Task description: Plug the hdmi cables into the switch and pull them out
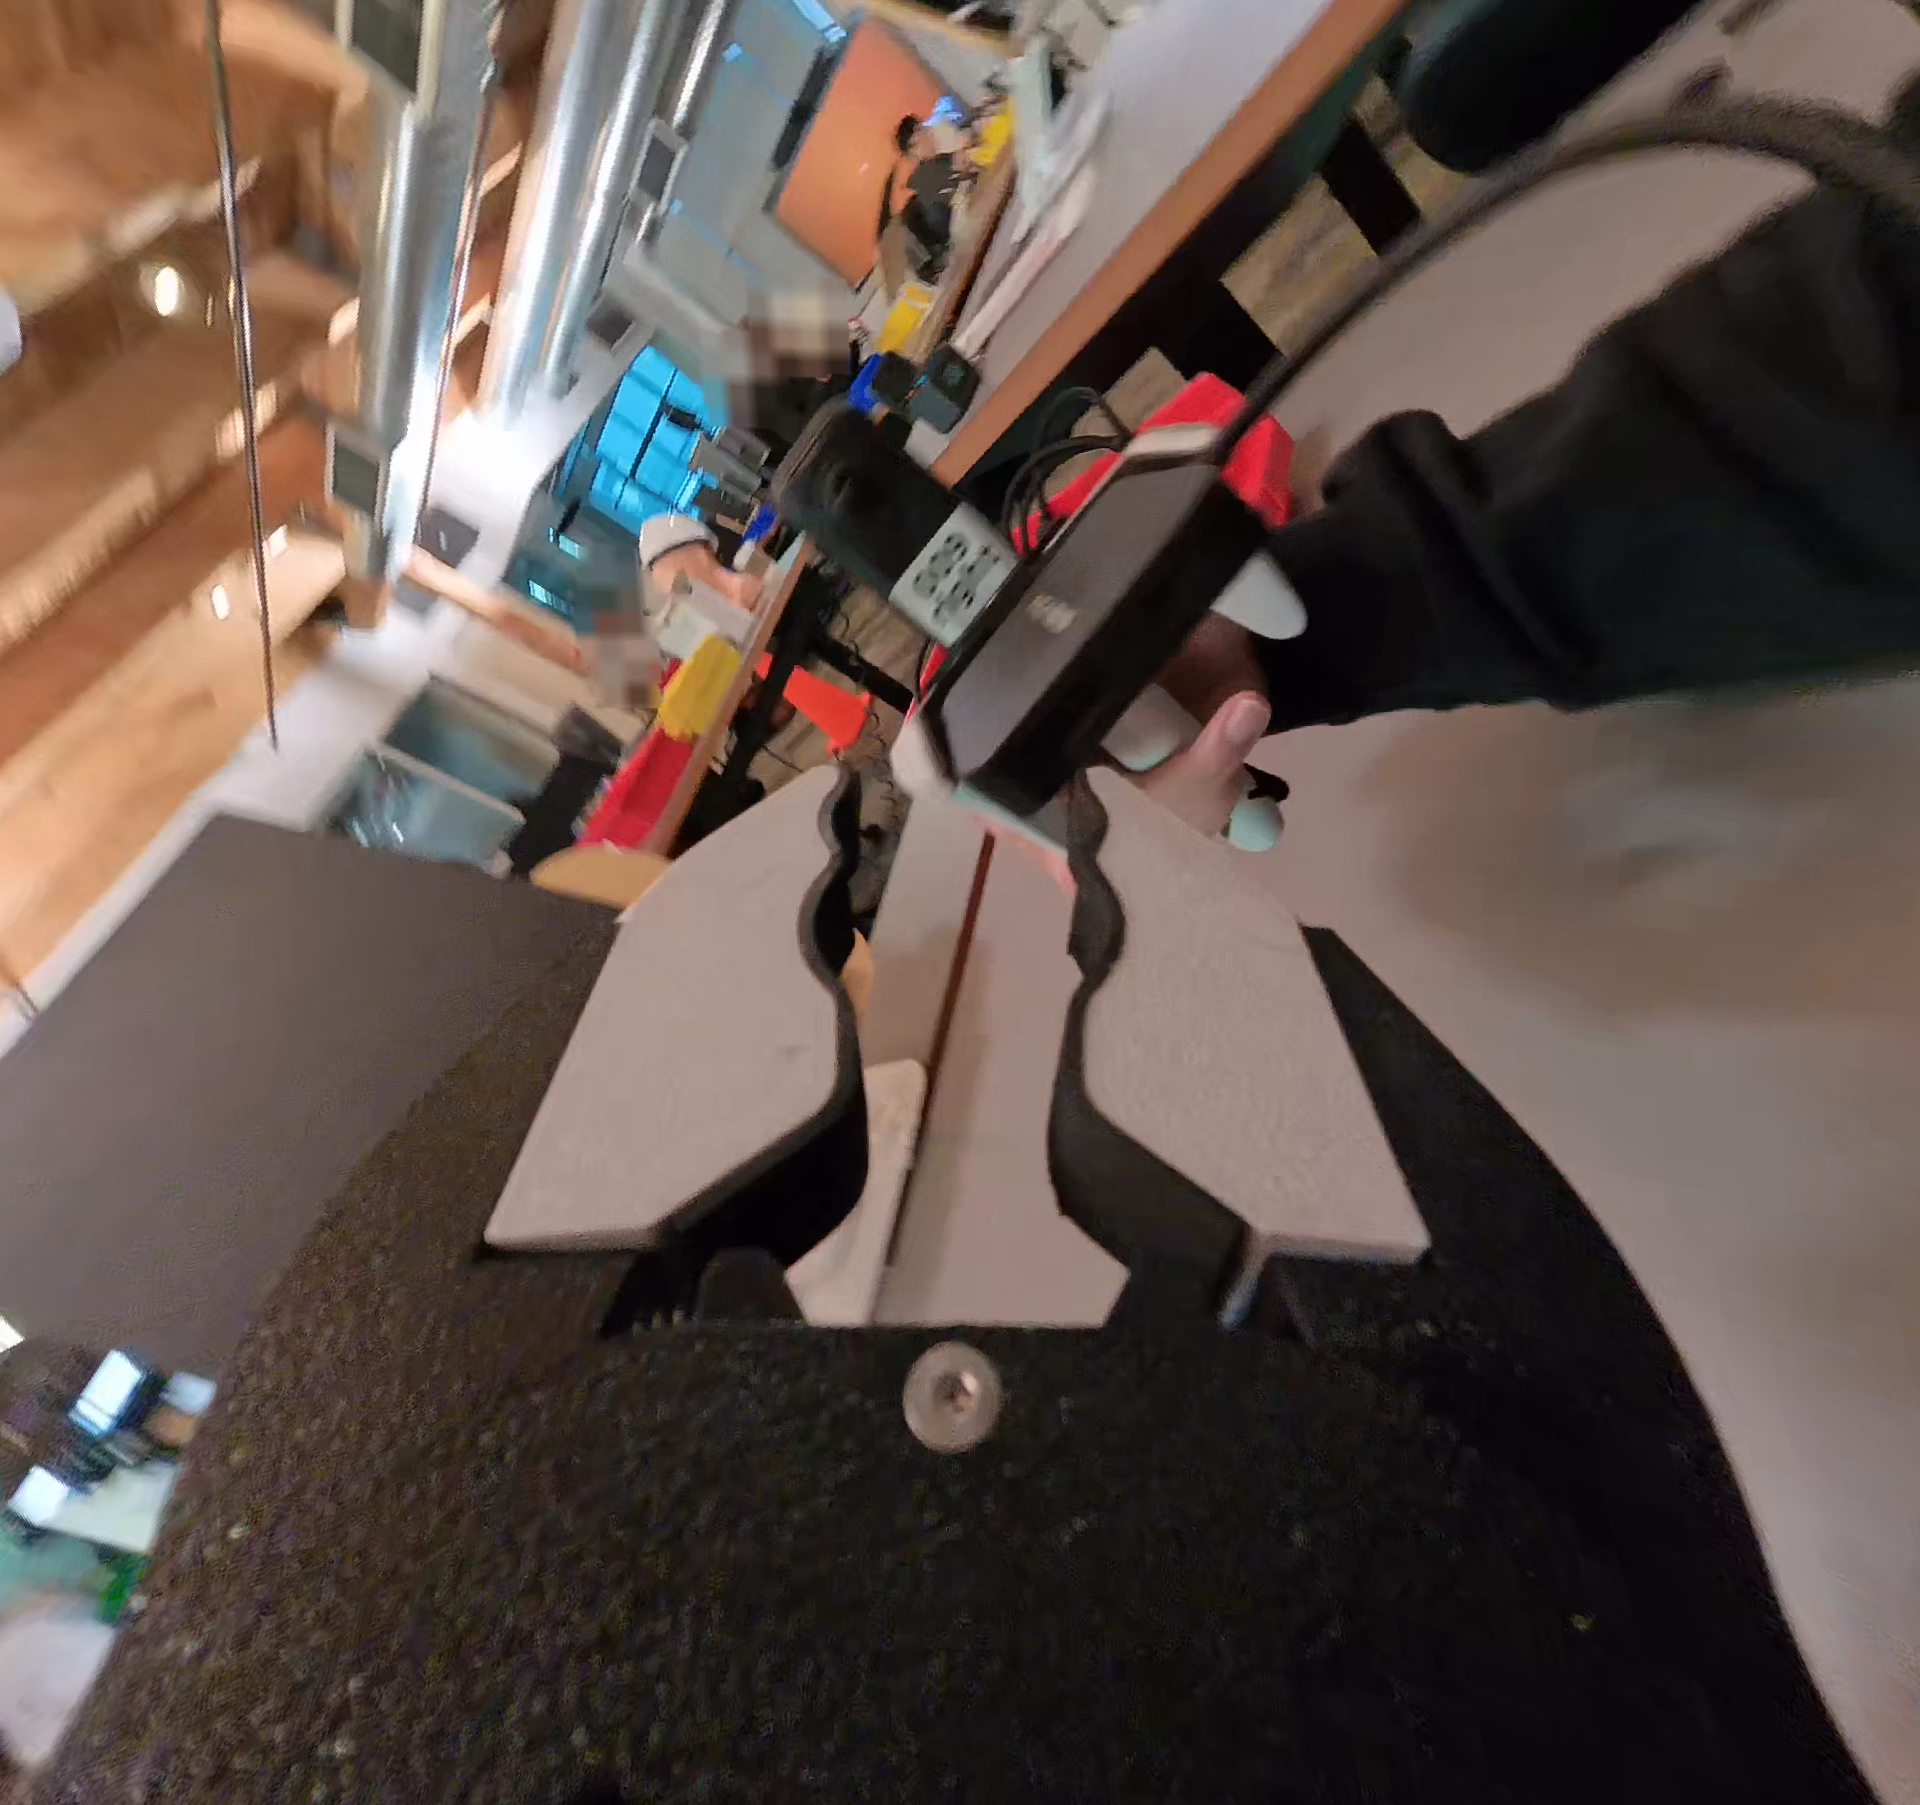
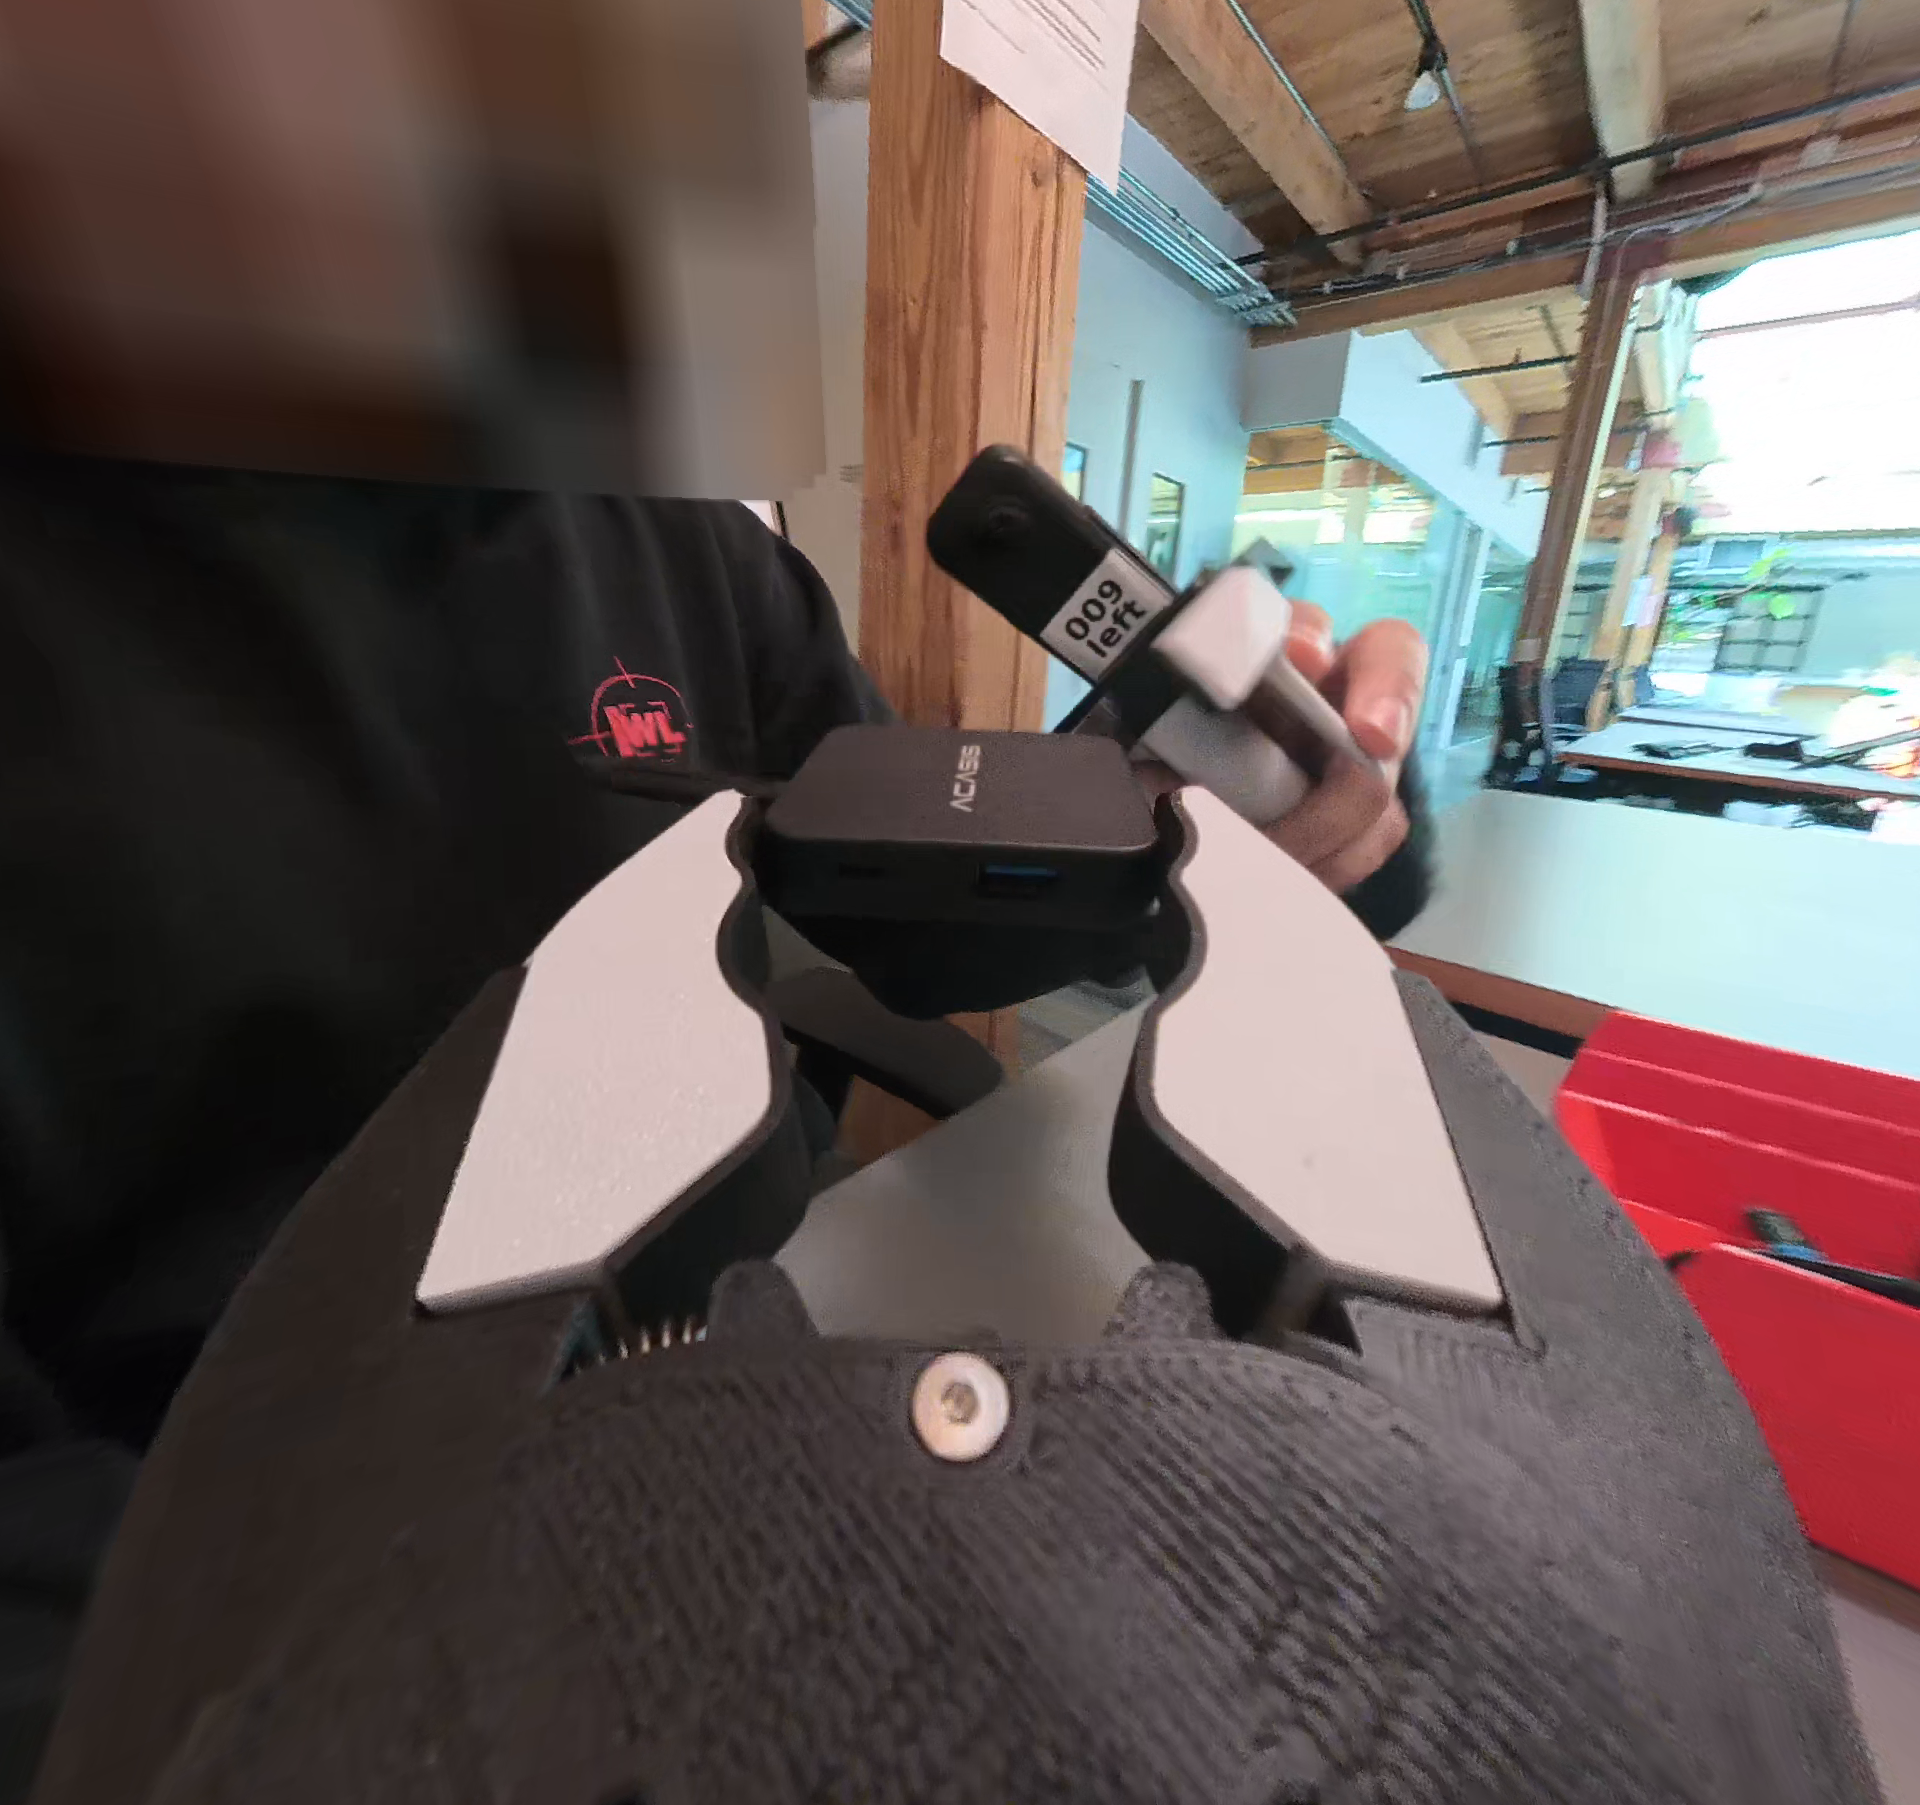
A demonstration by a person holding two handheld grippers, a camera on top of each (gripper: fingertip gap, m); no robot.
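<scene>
My right gripper (image 2: 961,846) is clamped on the switch (image 2: 961,815), a flat black box with rounded corners, held up in the air between the two fingertips rather than resting on any desk; its near edge faces me and shows a small slot and a blue port. Beyond it I see a bare hand (image 2: 1340,768) gripping the grey handle of the other tool, a black camera stick (image 2: 1023,550) with a white label rising from it. Behind that are a dark sleeve, a wooden post (image 2: 966,405) and a red bin (image 2: 1756,1267) at the lower right. From my left gripper (image 1: 961,825), whose tongs stand apart with nothing between them, the same switch (image 1: 1091,612) appears just past the fingertips, tilted steeply, with a thumb (image 1: 1210,747) beside it. This view is heavily rolled and blurred. I cannot make out any hdmi cable in either view.
</scene>
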